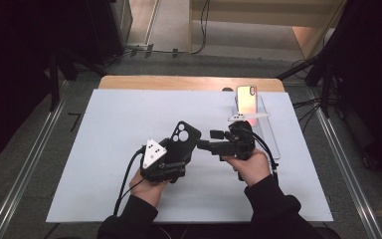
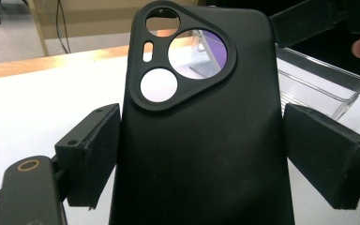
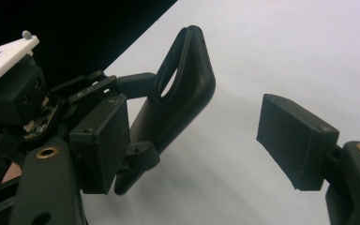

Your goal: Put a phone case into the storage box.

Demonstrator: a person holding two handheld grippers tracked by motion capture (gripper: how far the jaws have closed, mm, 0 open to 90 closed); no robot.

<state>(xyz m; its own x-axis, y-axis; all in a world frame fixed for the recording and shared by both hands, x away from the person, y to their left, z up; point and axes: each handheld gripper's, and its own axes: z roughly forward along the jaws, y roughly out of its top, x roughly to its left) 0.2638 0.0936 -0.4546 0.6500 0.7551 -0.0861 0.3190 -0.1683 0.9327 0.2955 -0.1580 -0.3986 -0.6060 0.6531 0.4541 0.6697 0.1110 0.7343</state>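
left claw clamped, right claw agape

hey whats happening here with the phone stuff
A person holds a black phone case upright between the pads of the left gripper, above the white table sheet. The right gripper stands open just beside the case, gripping nothing. A phone leans in a clear tray at the sheet's far right.

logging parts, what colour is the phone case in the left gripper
Plain matte black phone case, clearest in the left gripper view.
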